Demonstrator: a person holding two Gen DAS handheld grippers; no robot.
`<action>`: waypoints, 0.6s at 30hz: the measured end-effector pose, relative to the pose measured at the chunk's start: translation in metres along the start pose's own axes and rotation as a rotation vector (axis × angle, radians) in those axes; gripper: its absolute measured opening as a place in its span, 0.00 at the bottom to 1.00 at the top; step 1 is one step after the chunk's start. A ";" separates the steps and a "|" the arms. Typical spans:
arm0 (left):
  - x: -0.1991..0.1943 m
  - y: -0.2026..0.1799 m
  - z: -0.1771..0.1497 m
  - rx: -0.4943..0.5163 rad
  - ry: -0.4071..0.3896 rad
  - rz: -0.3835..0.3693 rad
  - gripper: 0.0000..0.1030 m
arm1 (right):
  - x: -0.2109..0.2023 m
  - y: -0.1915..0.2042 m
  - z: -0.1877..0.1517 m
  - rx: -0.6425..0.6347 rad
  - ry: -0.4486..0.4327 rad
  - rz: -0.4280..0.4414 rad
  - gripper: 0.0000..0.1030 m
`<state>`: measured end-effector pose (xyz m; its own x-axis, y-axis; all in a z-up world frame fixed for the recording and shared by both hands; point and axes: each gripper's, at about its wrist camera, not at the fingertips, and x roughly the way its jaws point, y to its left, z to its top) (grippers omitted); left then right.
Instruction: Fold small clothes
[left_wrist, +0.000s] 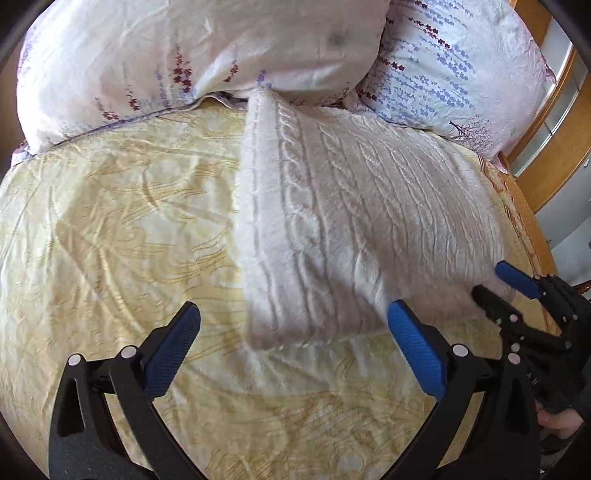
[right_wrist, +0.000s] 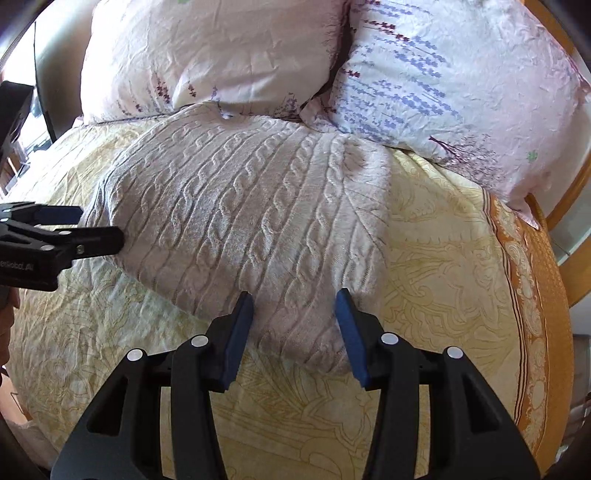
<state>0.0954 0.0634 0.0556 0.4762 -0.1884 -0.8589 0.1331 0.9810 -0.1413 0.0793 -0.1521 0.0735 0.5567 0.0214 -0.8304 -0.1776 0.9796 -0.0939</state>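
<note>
White cable-knit sweater (right_wrist: 236, 206) lies folded on a bed's yellow patterned sheet (left_wrist: 110, 229), its far edge against two floral pillows (left_wrist: 177, 62) at the head of the bed. Bare sheet stretches wide to the garment's left and along the near side; on the right, an orange border strip (right_wrist: 532, 295) marks the mattress edge, with a wooden frame (left_wrist: 554, 147) beyond. The left gripper (left_wrist: 291, 321) hangs spread wide over the sweater's near left corner, its blue fingers (left_wrist: 173, 350) flanking the hem and clear of the knit. The right gripper (right_wrist: 293, 306) stands partly open astride the near right corner, knit lying between its blue pads (right_wrist: 236, 336); whether the pads still press the fabric cannot be told for sure, though gaps show on both sides.
</note>
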 end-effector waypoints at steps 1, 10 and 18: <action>-0.003 0.003 -0.005 0.005 -0.002 0.034 0.98 | -0.003 -0.006 -0.003 0.042 0.003 -0.017 0.51; -0.017 0.025 -0.033 -0.087 -0.016 0.016 0.98 | -0.028 -0.044 -0.020 0.281 -0.025 0.003 0.75; -0.003 -0.001 -0.038 -0.003 0.046 0.086 0.98 | -0.011 -0.019 -0.039 0.225 0.083 0.017 0.93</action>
<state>0.0605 0.0650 0.0400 0.4456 -0.1012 -0.8895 0.0904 0.9936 -0.0678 0.0445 -0.1784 0.0626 0.4849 0.0308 -0.8740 0.0038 0.9993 0.0374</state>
